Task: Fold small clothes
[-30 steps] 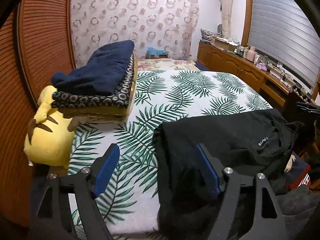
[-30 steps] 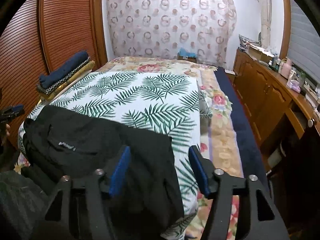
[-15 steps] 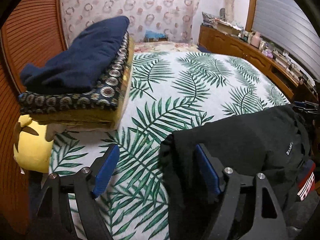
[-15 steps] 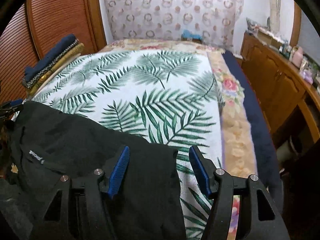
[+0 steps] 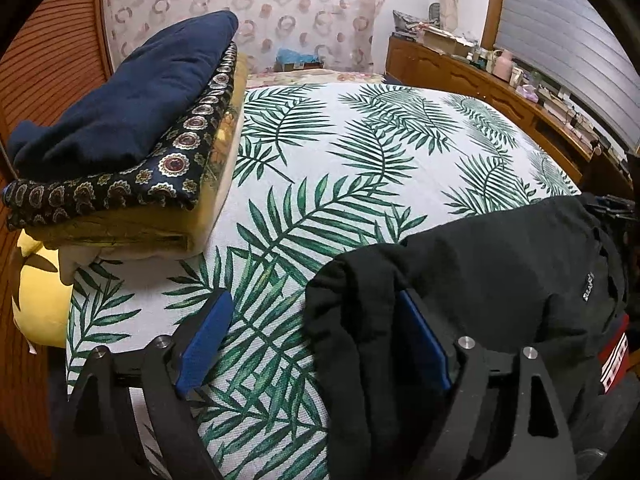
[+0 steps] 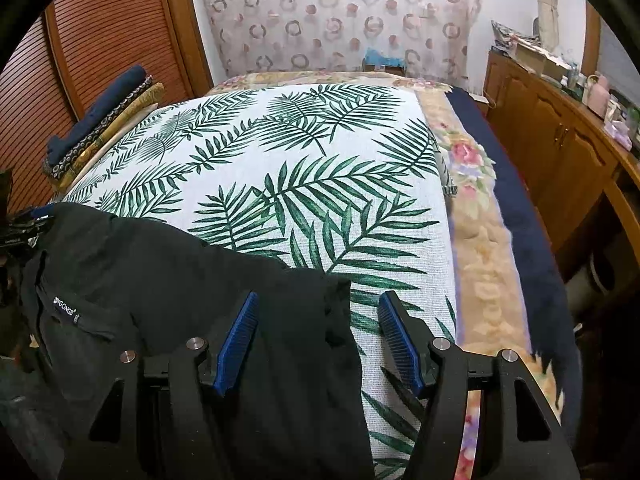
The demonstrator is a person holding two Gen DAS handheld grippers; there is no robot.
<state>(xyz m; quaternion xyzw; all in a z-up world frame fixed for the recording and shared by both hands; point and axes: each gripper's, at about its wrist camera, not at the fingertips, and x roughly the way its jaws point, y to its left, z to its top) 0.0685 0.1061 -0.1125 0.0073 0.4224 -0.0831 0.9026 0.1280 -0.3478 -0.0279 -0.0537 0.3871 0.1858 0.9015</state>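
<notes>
A black garment (image 5: 480,280) with a small white logo lies across the near edge of the palm-leaf bedspread (image 5: 360,152); it also shows in the right wrist view (image 6: 160,280). My left gripper (image 5: 316,340) is open, its jaws straddling the garment's bunched left corner, with cloth draped over the right finger (image 5: 420,340). My right gripper (image 6: 320,340) is open, its jaws either side of the garment's right corner. Neither is closed on the cloth.
A stack of folded clothes (image 5: 132,128) sits at the bed's left edge, navy piece on top, also in the right wrist view (image 6: 100,120). A yellow plush toy (image 5: 40,292) lies below it. A wooden dresser (image 6: 560,152) runs along the right wall. Slatted wooden doors (image 6: 100,40) stand left.
Both grippers have moved forward and lower over the bed with the garment's corners between their jaws. The garment now lies farther onto the bedspread. Both grippers stay open.
</notes>
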